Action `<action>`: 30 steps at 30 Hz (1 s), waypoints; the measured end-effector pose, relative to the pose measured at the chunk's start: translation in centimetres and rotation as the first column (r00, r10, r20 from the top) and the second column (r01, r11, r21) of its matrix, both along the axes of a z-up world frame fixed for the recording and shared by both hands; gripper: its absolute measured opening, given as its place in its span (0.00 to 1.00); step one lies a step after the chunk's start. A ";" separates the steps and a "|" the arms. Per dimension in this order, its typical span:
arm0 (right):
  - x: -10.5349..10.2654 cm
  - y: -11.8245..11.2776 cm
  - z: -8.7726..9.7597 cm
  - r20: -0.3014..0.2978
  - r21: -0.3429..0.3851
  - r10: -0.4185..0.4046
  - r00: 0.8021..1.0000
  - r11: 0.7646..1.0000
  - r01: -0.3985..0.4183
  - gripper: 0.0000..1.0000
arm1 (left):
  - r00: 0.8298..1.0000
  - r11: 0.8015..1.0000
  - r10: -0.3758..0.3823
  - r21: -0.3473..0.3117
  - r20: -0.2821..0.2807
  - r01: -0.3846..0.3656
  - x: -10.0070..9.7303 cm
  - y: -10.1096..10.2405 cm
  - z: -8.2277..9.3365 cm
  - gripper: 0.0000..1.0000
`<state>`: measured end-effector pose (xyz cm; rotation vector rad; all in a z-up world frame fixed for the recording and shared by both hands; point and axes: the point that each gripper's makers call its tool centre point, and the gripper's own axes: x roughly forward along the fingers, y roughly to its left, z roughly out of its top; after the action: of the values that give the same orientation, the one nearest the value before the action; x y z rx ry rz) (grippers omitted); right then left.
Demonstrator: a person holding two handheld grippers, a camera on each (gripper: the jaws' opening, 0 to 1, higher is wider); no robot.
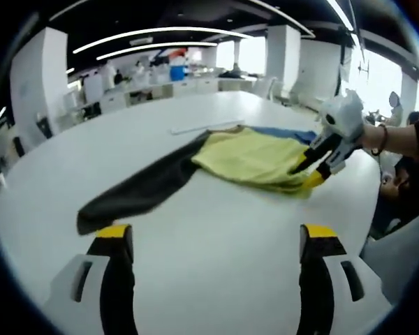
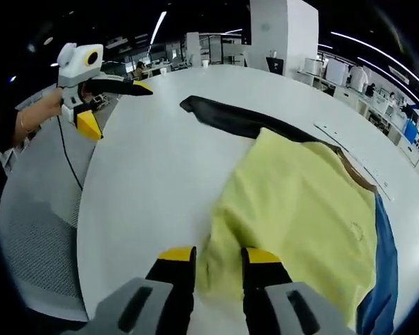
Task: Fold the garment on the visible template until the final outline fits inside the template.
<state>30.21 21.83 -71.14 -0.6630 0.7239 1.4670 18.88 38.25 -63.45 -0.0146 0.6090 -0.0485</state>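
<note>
In the left gripper view, the left hand-held gripper [image 1: 216, 241] hangs over bare white counter [image 1: 209, 209] with its two yellow-tipped black jaws spread wide and nothing between them. Beyond it the garment [image 1: 244, 157] lies flat on the smooth, rounded counter: a soft yellow body, a long dark sleeve stretching toward the left, and a strip of blue at the far edge. The right hand-held gripper [image 1: 314, 171] comes in from the right, held by a person's hand [image 1: 373, 136], its tips at the yellow hem.

In the right gripper view, the right hand-held gripper [image 2: 218, 259] has its jaws drawn close with the garment's [image 2: 300, 209] yellow edge pinched between them (the cloth looks matte, lightly rumpled). The left hand-held gripper [image 2: 119, 105] hovers over the counter's [image 2: 146, 181] far-left rim, jaws apart.
</note>
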 end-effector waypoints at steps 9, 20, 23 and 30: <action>0.2 -0.5 -0.8 0.024 -0.041 0.017 1.000 0.999 -0.016 0.01 | 1.000 1.000 -0.011 0.022 -0.004 0.011 0.2 0.2 -0.1 0.94; 0.9 -0.2 2.1 0.016 -0.004 0.027 1.000 1.000 -0.027 0.00 | 0.999 0.997 -0.052 0.054 0.008 0.051 1.1 -0.5 0.1 0.92; 1.5 0.0 3.5 0.028 0.012 0.017 0.999 1.000 -0.018 0.00 | 0.998 0.996 -0.064 0.059 -0.008 0.065 1.2 -0.5 0.0 0.91; 3.6 0.6 6.4 0.026 0.082 -0.032 0.999 0.996 0.030 0.00 | 0.997 0.996 -0.077 0.055 0.013 0.077 2.1 -0.9 0.5 0.90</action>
<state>33.80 22.40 -64.74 -0.6055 0.6470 1.4487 20.96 37.37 -62.96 0.0617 0.5959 -0.1068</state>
